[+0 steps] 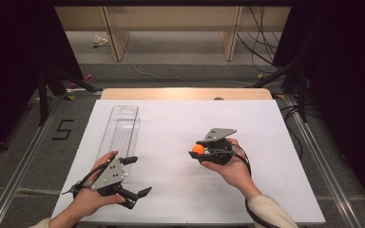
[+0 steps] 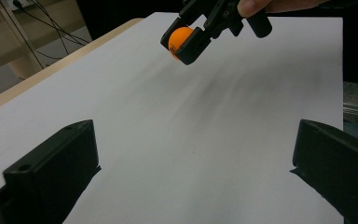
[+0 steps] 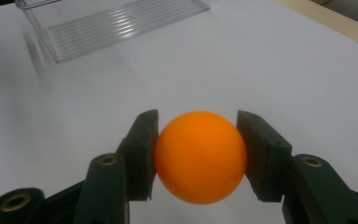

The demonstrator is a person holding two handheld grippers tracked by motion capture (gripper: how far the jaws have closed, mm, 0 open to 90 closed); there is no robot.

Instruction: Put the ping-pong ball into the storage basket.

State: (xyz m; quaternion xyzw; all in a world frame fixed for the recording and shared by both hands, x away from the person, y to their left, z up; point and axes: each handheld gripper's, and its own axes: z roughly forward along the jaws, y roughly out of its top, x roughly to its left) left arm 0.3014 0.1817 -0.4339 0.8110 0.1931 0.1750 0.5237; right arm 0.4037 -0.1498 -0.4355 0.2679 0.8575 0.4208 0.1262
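While I had the orange ping-pong ball [image 3: 199, 156] pinched between the two black jaws of my right gripper [image 1: 200, 150], it sat off the table, a bit right of the middle of the white sheet [image 1: 171, 142]. Both pads were pressed flat on opposite sides of the ball, so that claw was clamped on it and nothing else.

My left gripper [image 1: 134, 175] was down near the front left corner of the sheet with its jaws spread wide and nothing between them, just bare white surface ahead. From its camera I could see the ball [image 2: 179, 39] held up in the other claw, well apart from it, with a big clear stretch of sheet in between.

Room-wise I was pretty comfy. The clear plastic tray [image 1: 120, 130] lay lengthwise along the left side of the sheet, its near end just beside my left hand [image 1: 92, 190], its far end near the back edge. In the right gripper's camera the tray [image 3: 116, 25] was well ahead of the ball, with open sheet all the way. The wooden table edge [image 1: 185, 93] peeked out past the back of the sheet, and the right side was wide open too.
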